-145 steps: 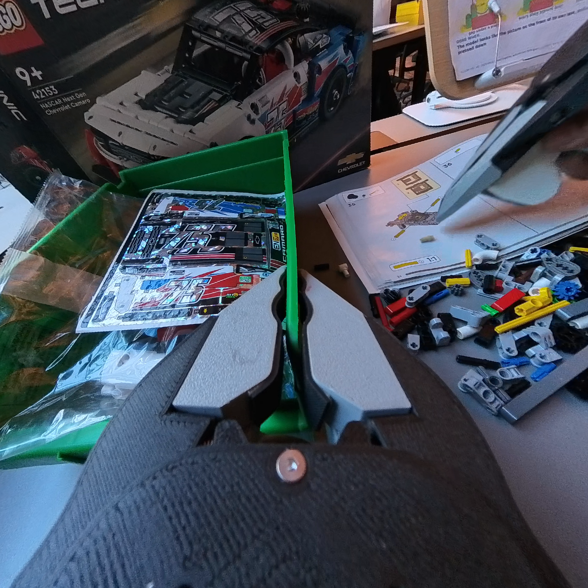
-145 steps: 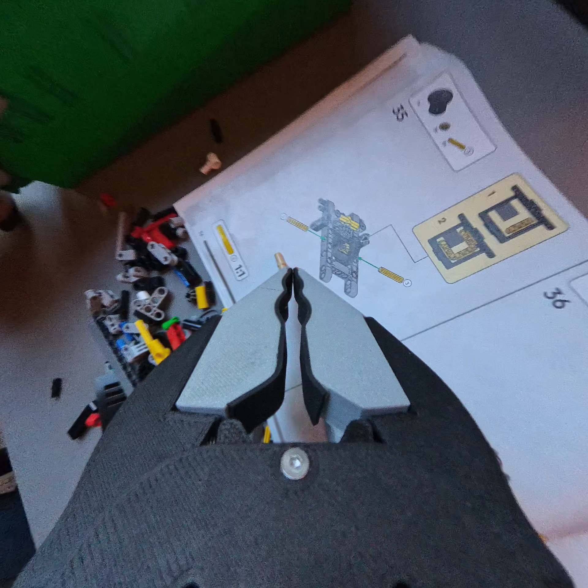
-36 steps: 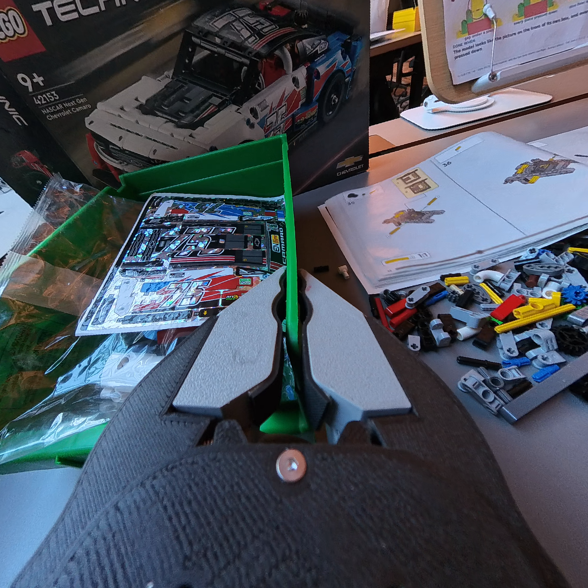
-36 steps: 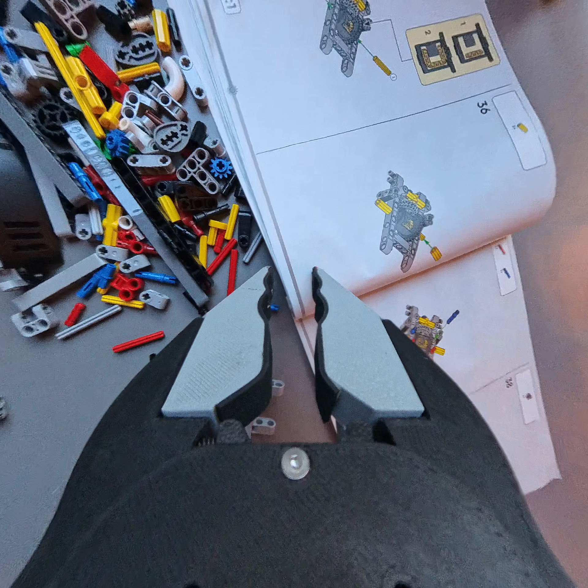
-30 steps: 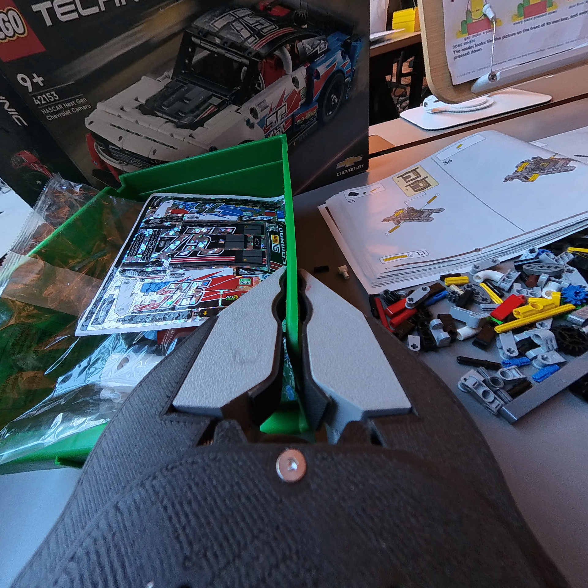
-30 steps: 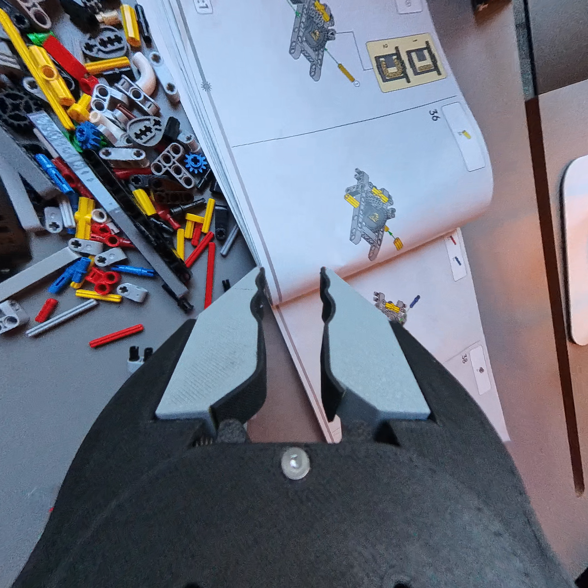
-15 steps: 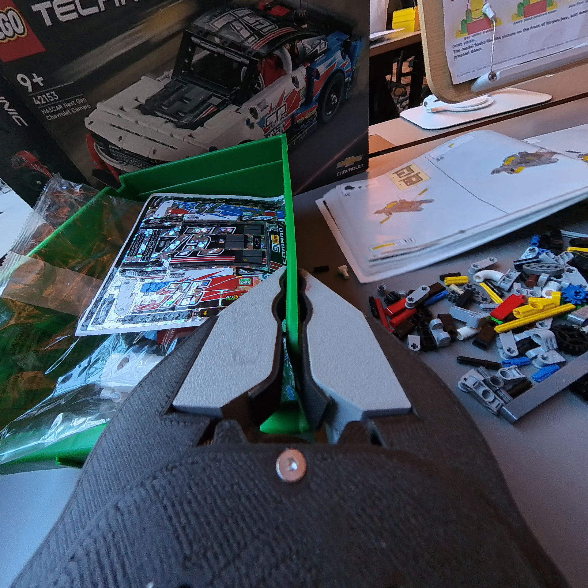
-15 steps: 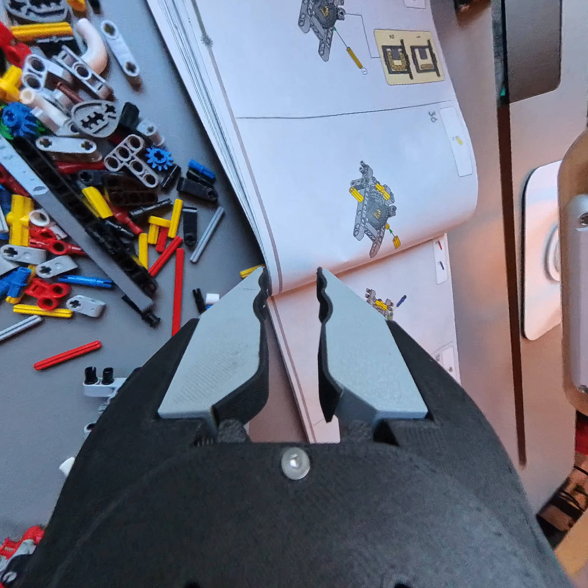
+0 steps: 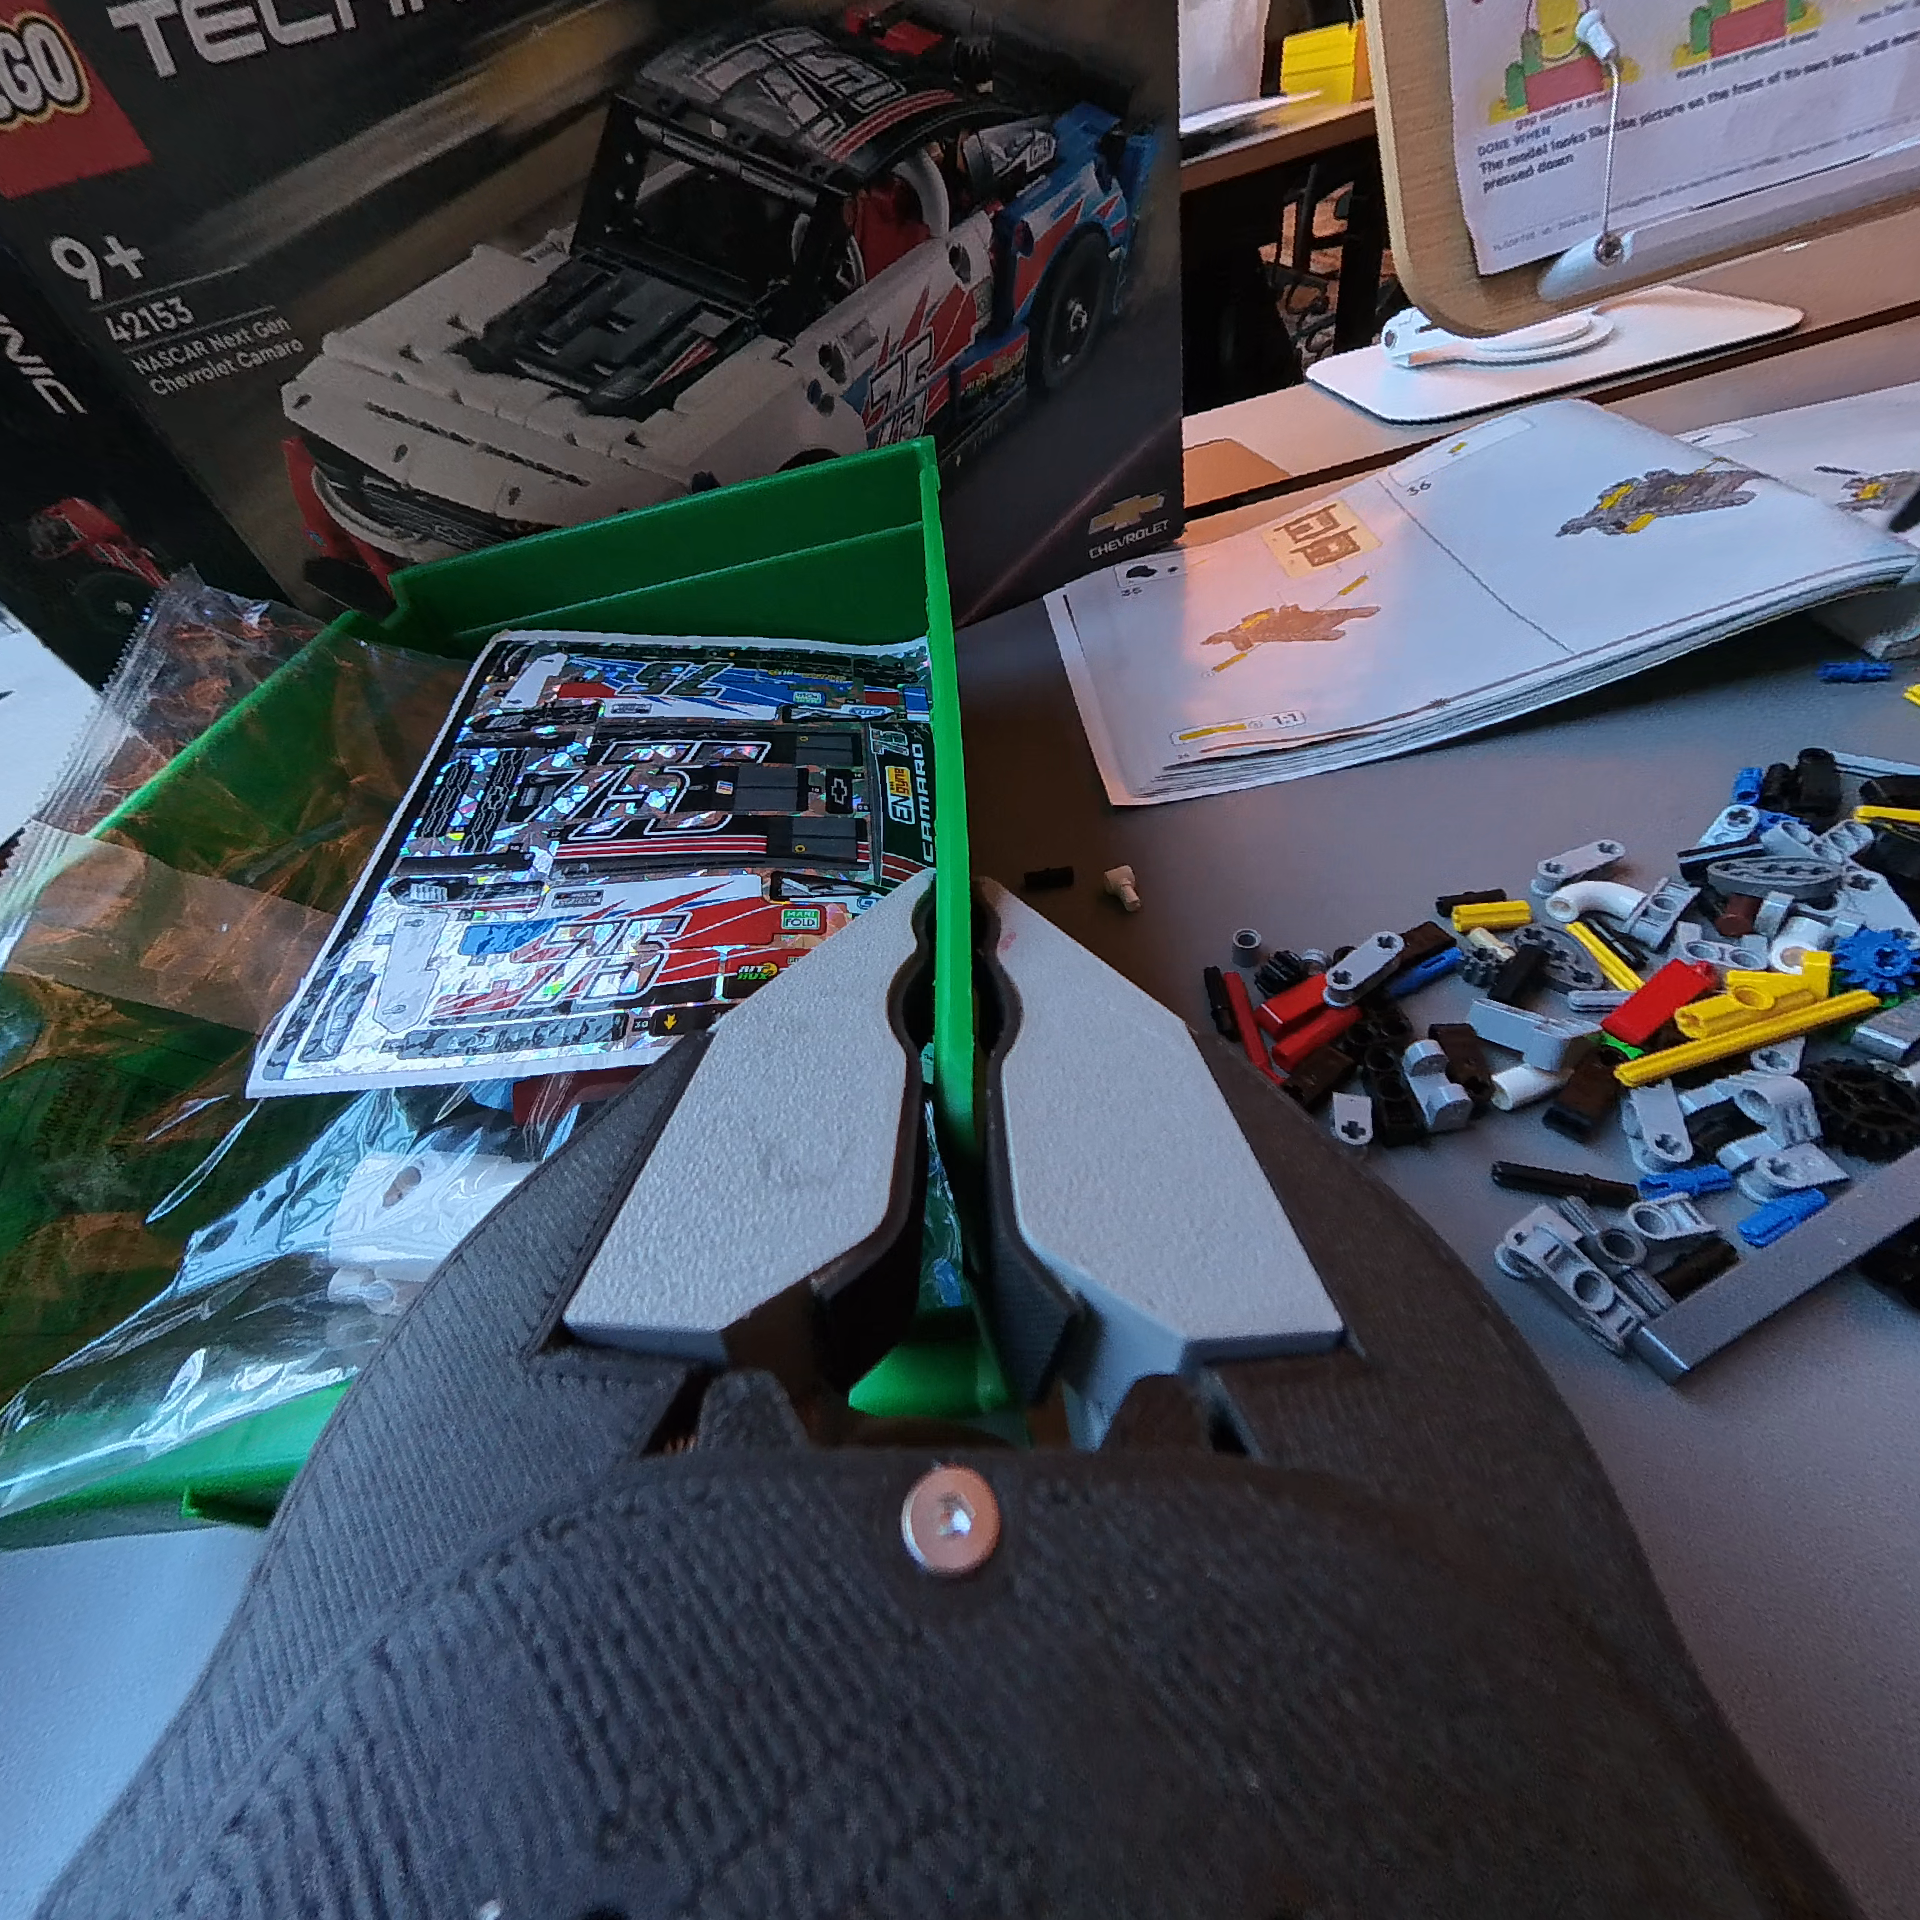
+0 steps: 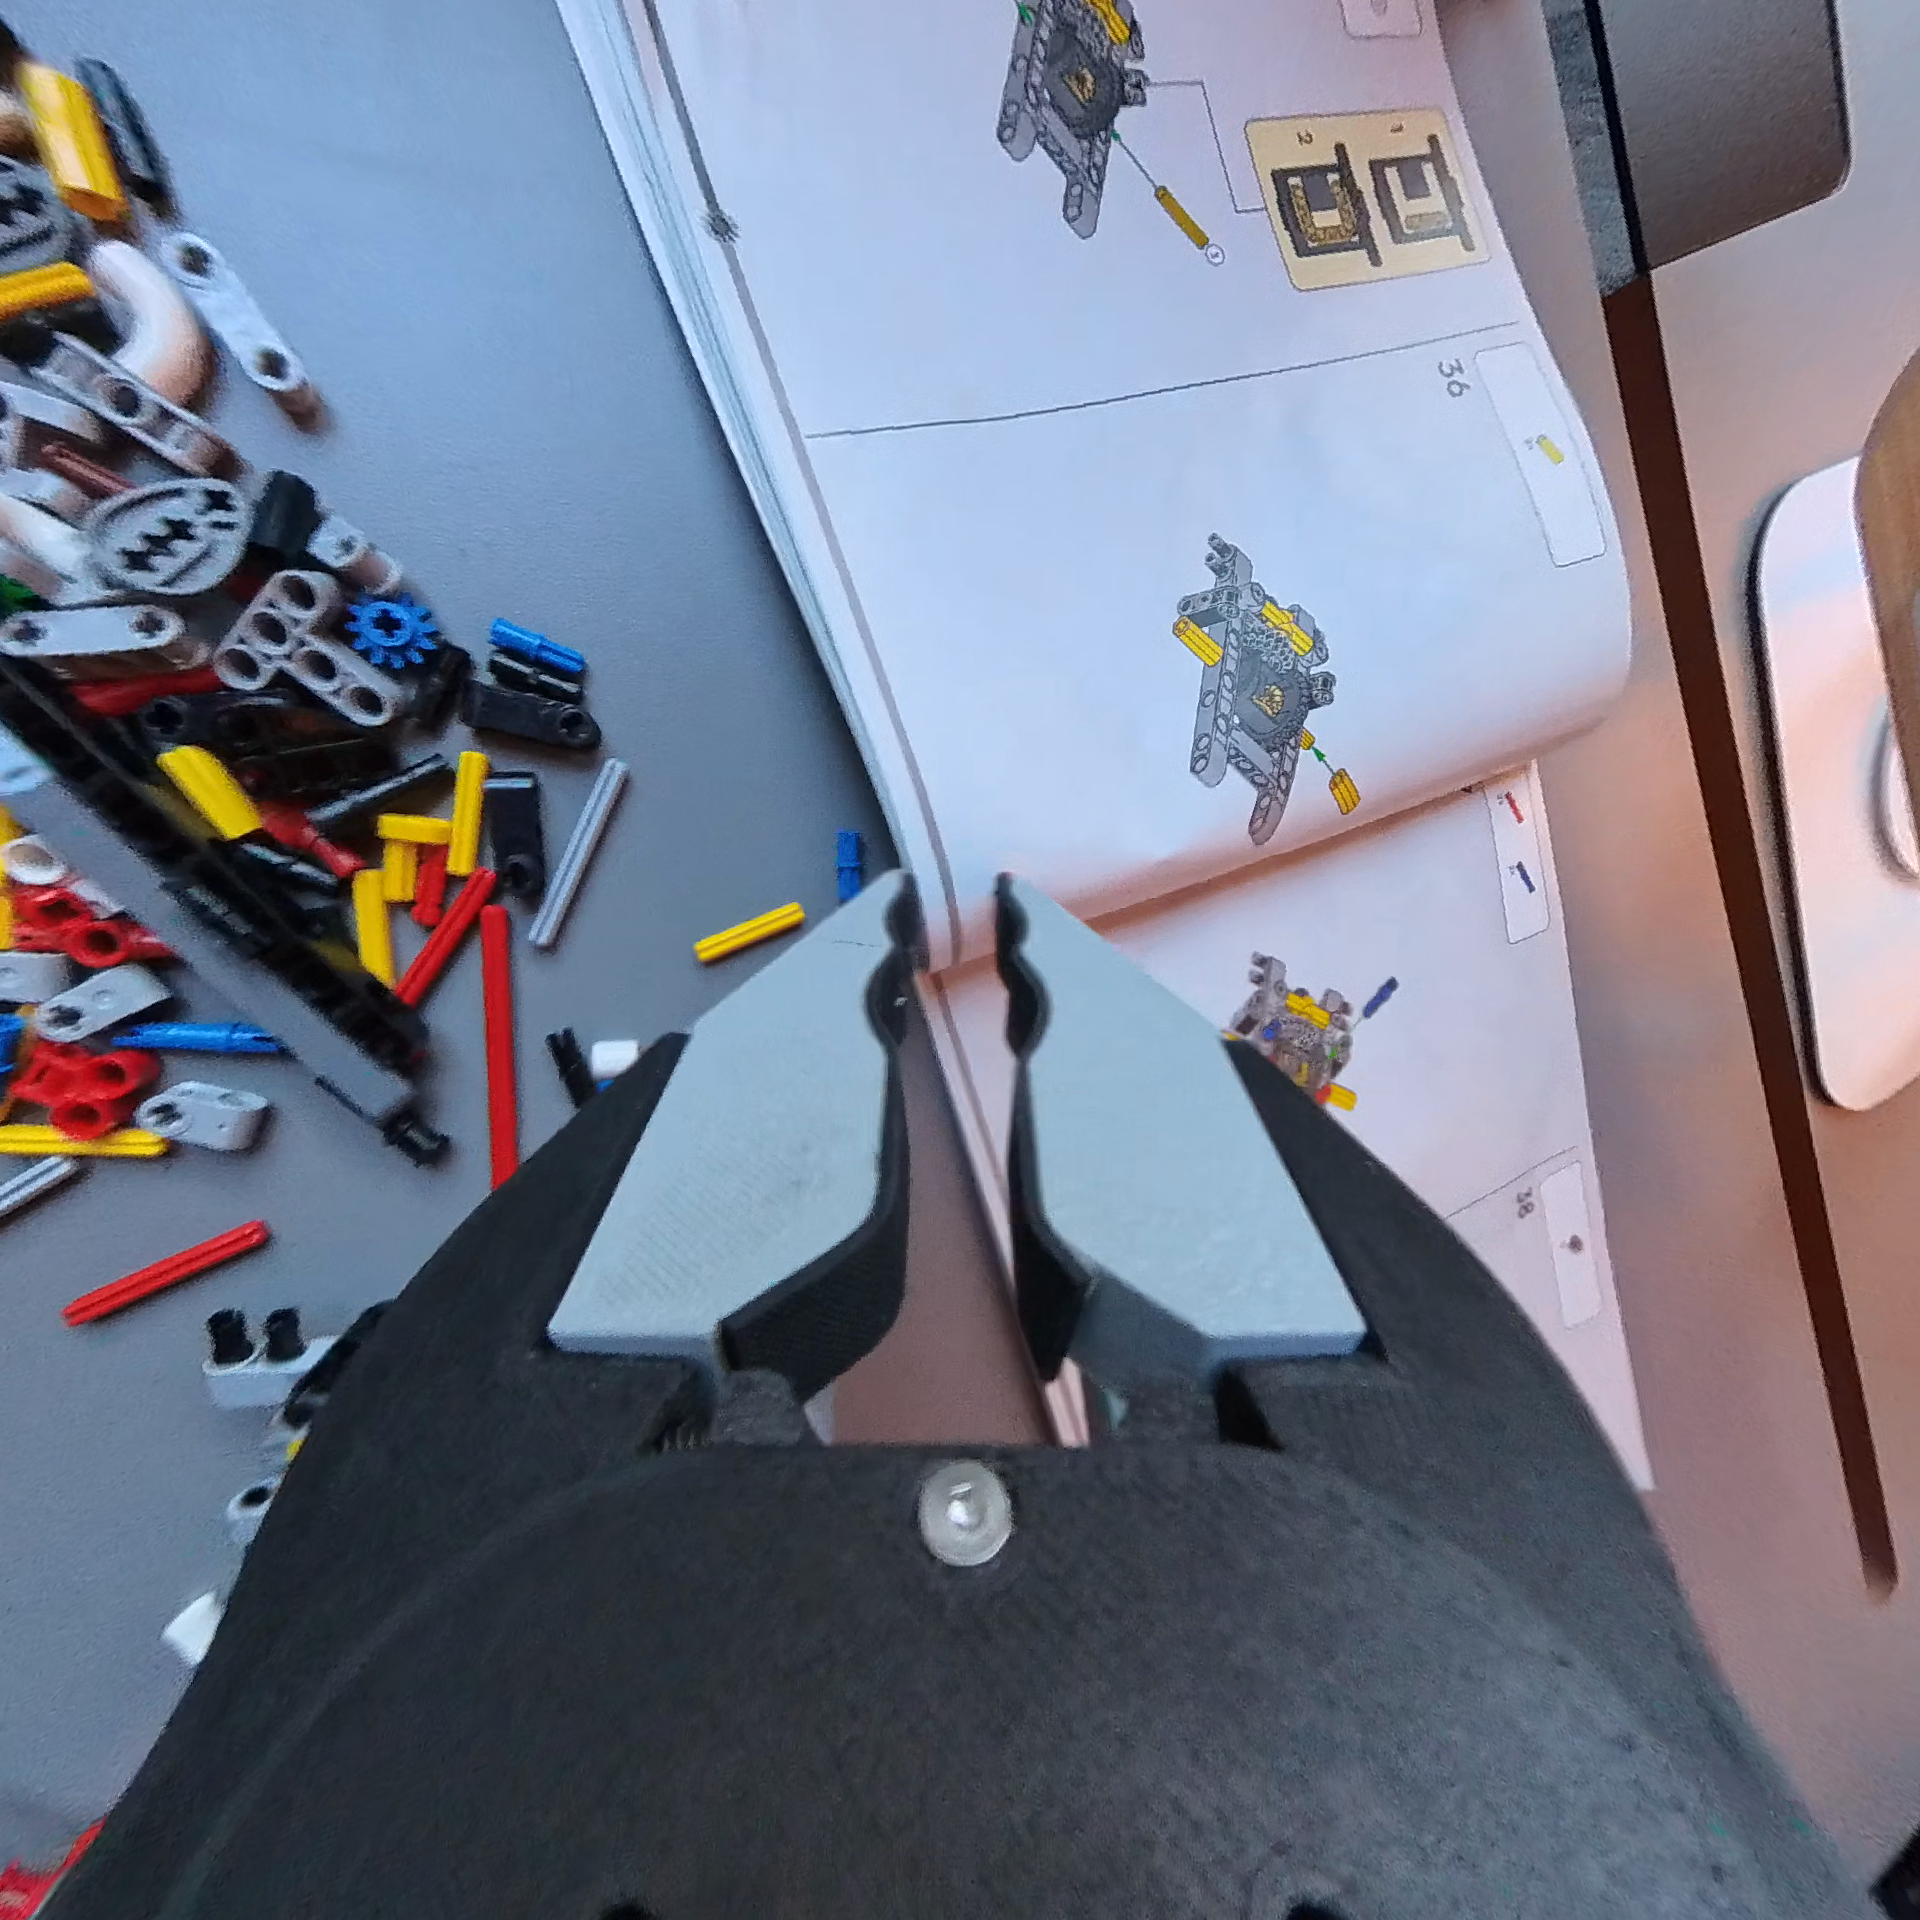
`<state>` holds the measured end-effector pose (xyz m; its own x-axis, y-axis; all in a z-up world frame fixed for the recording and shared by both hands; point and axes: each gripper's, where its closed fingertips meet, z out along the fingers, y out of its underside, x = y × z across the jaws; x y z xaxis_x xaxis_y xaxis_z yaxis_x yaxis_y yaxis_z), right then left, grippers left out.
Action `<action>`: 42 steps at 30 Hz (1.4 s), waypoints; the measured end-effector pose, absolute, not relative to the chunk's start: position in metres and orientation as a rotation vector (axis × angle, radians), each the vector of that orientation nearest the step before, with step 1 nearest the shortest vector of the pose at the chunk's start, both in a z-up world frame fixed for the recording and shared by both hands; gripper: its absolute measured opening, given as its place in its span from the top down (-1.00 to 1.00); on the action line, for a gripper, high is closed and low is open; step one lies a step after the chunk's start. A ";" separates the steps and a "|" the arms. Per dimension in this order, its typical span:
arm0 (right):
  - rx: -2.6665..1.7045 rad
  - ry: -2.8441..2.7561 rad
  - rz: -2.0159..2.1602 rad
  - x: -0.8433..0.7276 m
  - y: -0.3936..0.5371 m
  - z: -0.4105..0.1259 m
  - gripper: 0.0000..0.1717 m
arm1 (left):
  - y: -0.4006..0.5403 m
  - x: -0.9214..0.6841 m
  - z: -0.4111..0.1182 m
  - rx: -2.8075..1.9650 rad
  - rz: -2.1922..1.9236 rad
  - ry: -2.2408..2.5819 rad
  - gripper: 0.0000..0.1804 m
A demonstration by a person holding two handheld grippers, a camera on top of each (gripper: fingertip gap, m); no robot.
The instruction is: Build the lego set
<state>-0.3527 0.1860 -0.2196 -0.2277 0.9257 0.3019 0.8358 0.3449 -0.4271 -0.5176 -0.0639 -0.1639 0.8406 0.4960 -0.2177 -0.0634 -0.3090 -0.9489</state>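
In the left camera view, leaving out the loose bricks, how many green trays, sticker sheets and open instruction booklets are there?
green tray: 1
sticker sheet: 1
instruction booklet: 1
Total: 3

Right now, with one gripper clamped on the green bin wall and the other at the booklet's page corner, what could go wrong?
The right gripper straddles a lifted page of the instruction booklet; pulling might crease or tear it. Loose bricks lie beside it and could be swept away. The left gripper pinches the green bin wall; tugging may tip it.

Dim room, warm glow on booklet (image 9: 1299, 582) — edges bowed (fisheye), slight blur
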 end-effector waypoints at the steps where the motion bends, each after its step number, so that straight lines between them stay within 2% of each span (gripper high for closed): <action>1: -1.540 -2.119 0.270 -0.350 0.182 -0.217 1.00 | -0.064 -0.518 -0.164 -1.809 0.575 -0.329 0.99; 5: -1.573 -2.186 0.450 -0.336 0.153 -0.216 1.00 | -0.064 -0.518 -0.164 -1.810 0.577 -0.329 0.99; 12: -1.702 -2.196 0.421 -0.330 0.152 -0.249 1.00 | -0.064 -0.518 -0.164 -1.810 0.577 -0.329 0.99; 16: -1.701 -2.237 0.580 -0.334 0.130 -0.247 1.00 | -0.064 -0.518 -0.164 -1.809 0.576 -0.329 0.99; 20: -1.594 -2.176 0.465 -0.343 0.143 -0.235 1.00 | -0.064 -0.518 -0.164 -1.810 0.576 -0.329 0.99; 23: -1.564 -2.102 0.369 -0.350 0.163 -0.227 0.84 | -0.064 -0.518 -0.164 -1.810 0.575 -0.329 0.99; 26: -1.534 -2.150 0.296 -0.346 0.169 -0.234 0.89 | -0.064 -0.518 -0.164 -1.810 0.575 -0.329 0.99; 28: -1.515 -2.146 0.260 -0.345 0.175 -0.236 1.00 | -0.064 -0.518 -0.164 -1.810 0.576 -0.329 0.99; 35: -1.498 -2.160 0.200 -0.340 0.176 -0.245 0.93 | -0.065 -0.518 -0.164 -1.810 0.576 -0.330 0.99; 36: -1.503 -2.151 0.192 -0.340 0.177 -0.247 0.98 | -0.065 -0.518 -0.164 -1.811 0.576 -0.330 0.99; 42: -1.573 -2.069 0.304 -0.343 0.175 -0.248 0.95 | -0.065 -0.518 -0.164 -1.811 0.577 -0.330 0.99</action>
